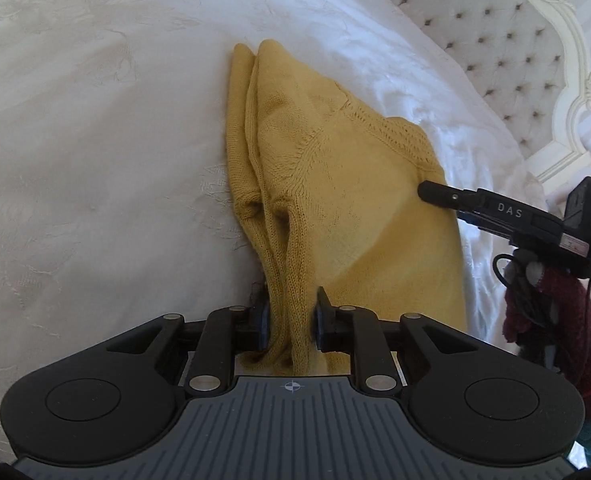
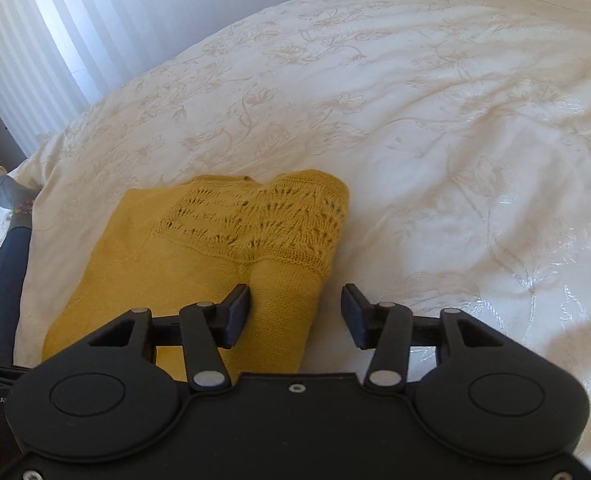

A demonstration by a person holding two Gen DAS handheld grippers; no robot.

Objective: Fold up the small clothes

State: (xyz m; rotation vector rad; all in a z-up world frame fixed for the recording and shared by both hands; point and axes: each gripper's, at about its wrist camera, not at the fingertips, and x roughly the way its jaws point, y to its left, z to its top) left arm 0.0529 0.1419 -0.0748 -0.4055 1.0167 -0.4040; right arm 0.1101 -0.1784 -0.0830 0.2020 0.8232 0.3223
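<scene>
We are working over a yellow knit sweater [image 1: 359, 200] that is lying folded on a white embroidered bedspread [image 1: 95, 140], a tufted headboard [image 1: 491, 36] rising beyond it. Our left gripper [image 1: 291, 320] is straddling a bunched fold of the knit; the fabric is sitting between the fingers, though whether the pads are pressing it we cannot tell. Our right gripper [image 2: 295, 316] is hovering with its jaws apart over the sweater's edge, one finger [image 2: 235, 312] above the wool, the other above the bedspread, gripping nothing.
</scene>
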